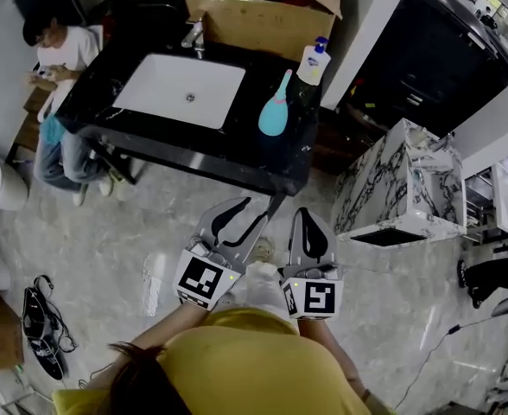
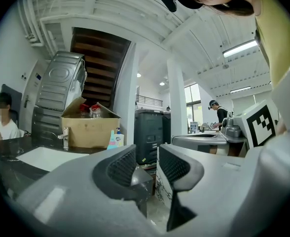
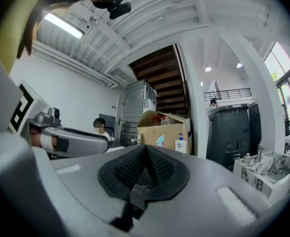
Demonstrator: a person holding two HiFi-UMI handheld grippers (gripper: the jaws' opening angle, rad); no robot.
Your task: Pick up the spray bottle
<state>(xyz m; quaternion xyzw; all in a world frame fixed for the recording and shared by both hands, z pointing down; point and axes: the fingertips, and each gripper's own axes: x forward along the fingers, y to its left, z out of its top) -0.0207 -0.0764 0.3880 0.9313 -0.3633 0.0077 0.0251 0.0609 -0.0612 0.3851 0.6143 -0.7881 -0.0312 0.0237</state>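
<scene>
A teal spray bottle (image 1: 276, 106) stands near the right end of the black counter (image 1: 237, 158), beside the white sink (image 1: 180, 89). A white pump bottle (image 1: 314, 61) is just behind it. Both grippers hang over the floor in front of the counter, well short of the spray bottle. My left gripper (image 1: 256, 207) is open with a narrow gap and nothing between its jaws (image 2: 147, 164). My right gripper (image 1: 306, 214) is shut and empty, its pads meeting (image 3: 145, 151). The spray bottle shows small and far off in the left gripper view (image 2: 111, 140) and in the right gripper view (image 3: 161, 140).
An open cardboard box (image 1: 254, 15) stands at the back of the counter next to the faucet (image 1: 195, 35). A person (image 1: 60, 67) sits at the counter's left end. A marble-patterned cabinet (image 1: 401, 188) is to the right. Cables (image 1: 42, 327) lie on the floor at left.
</scene>
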